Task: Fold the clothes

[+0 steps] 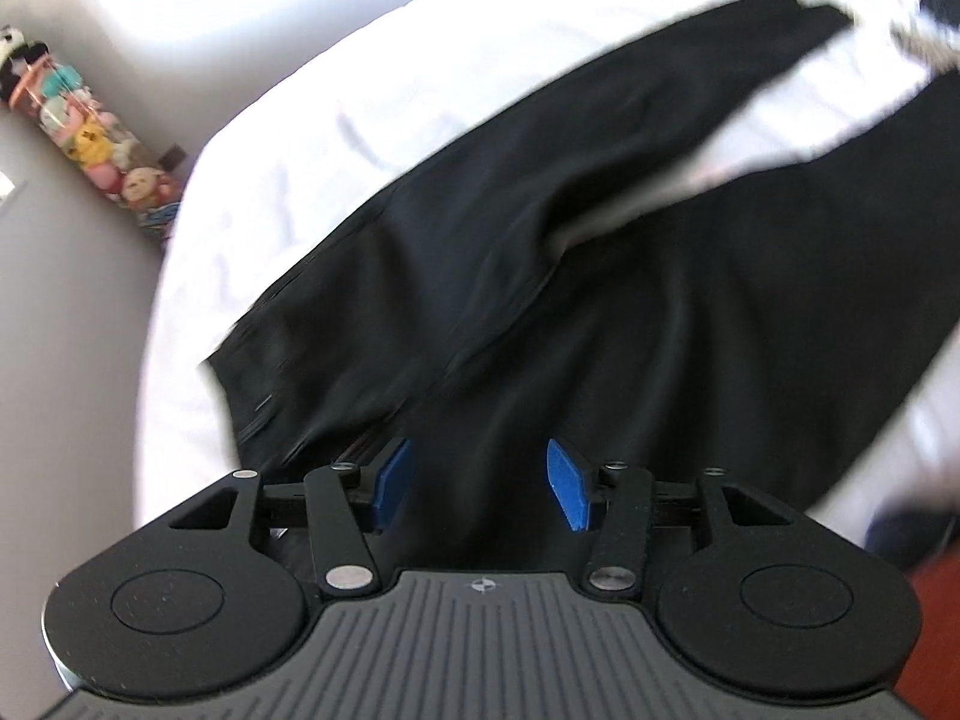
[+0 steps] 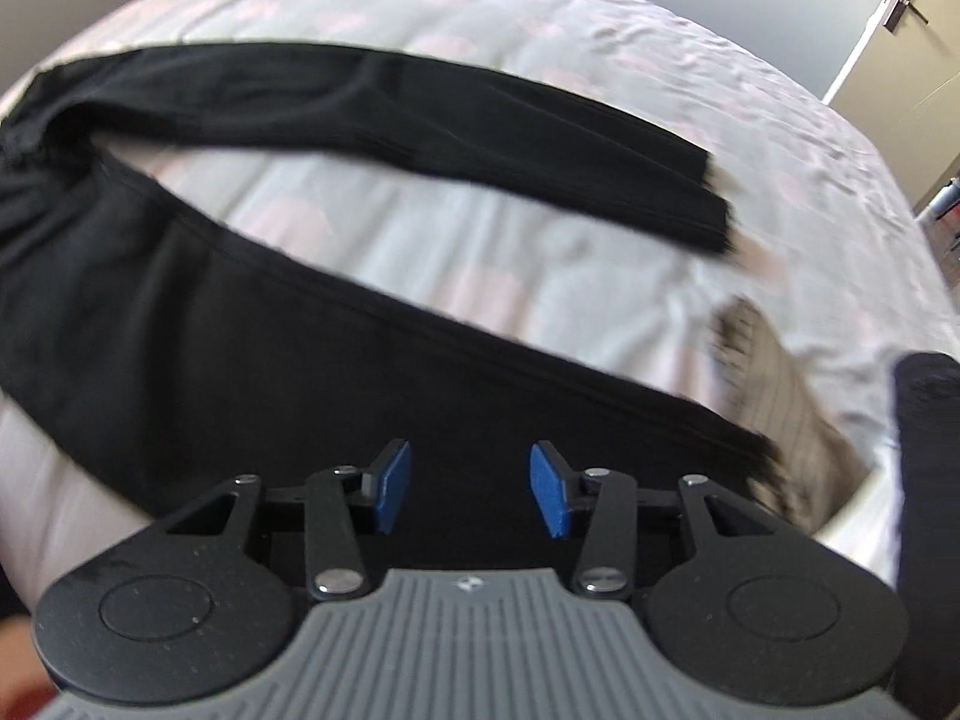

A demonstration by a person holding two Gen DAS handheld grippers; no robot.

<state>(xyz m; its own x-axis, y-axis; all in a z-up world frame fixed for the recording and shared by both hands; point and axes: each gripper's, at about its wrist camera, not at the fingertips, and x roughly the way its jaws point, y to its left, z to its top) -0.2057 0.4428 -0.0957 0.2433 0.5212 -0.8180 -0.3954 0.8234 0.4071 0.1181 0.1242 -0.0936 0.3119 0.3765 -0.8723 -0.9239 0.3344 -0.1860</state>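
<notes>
Left hand-held gripper [image 1: 479, 483]: the jaws stand parted, with the blue pads [image 1: 393, 480] apart and nothing clamped between them. Black cloth shows through the gap, but the pads do not press on it.

Right hand-held gripper [image 2: 470, 483]: the jaws are likewise parted, with blue pads [image 2: 547, 489] apart and nothing gripped. Black cloth lies under the gap.

Black garment [image 1: 600, 312]: it lies spread flat on the bed [image 1: 336, 138], which is covered by a white sheet. It appears to be a pair of trousers or leggings. In the left wrist view, two long sections run away from the gripper towards the far right corner of the bed, with a wedge of white sheet showing between them. In the right wrist view the black garment [image 2: 240, 348] shows the same two sections: one crosses near the gripper, and the other lies farther off, ending in a cuff towards the right edge of the bed [image 2: 540, 30].

Both views are blurred.

Beside the left edge of the bed, a tall clear container of soft toys [image 1: 90, 132] stands against the wall.
</notes>
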